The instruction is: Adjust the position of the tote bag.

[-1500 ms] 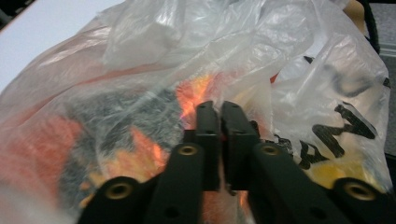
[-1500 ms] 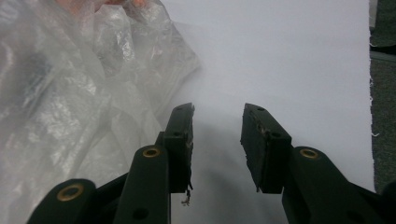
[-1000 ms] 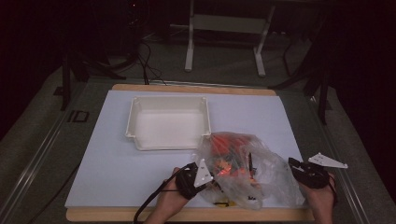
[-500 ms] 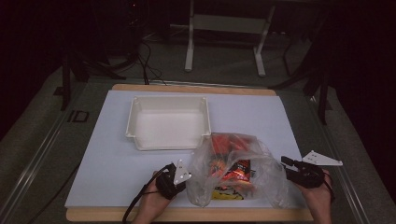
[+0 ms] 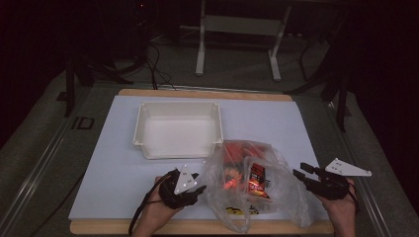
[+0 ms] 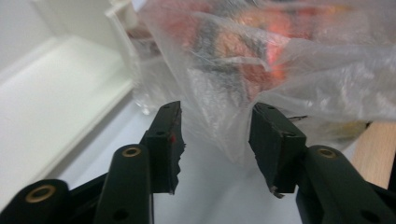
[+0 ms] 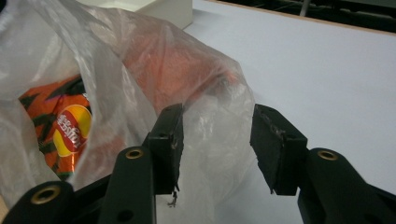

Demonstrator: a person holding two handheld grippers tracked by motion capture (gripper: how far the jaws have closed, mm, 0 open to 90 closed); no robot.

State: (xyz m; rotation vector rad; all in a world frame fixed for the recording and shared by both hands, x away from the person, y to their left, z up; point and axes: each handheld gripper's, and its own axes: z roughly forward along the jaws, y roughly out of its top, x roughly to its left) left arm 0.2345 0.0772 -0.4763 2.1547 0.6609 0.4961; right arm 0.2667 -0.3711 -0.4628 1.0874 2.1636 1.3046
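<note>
a clear plastic bag full of orange snack packs sits on the white table top, just in front of the white tray and a bit to the right of it. the tray has nothing in it.

the left gripper is right beside the bag on its left side. its jaws have just been opening and now stand apart. in the left gripper view, the left gripper has a fold of the bag hanging in the gap, but the pads do not press on it.

the right gripper is just beside the bag on its right side. its jaws have been opening too. in the right gripper view, the right gripper has bag plastic past the gap, not pinched.

i think this is the step of letting go of the bag to get a new hold. the snacks look like they belong in the tray.

next, i think each gripper needs to find a good edge of the bag near its mouth and pinch it. the plastic is thin and floppy, so it could slip out.
</note>
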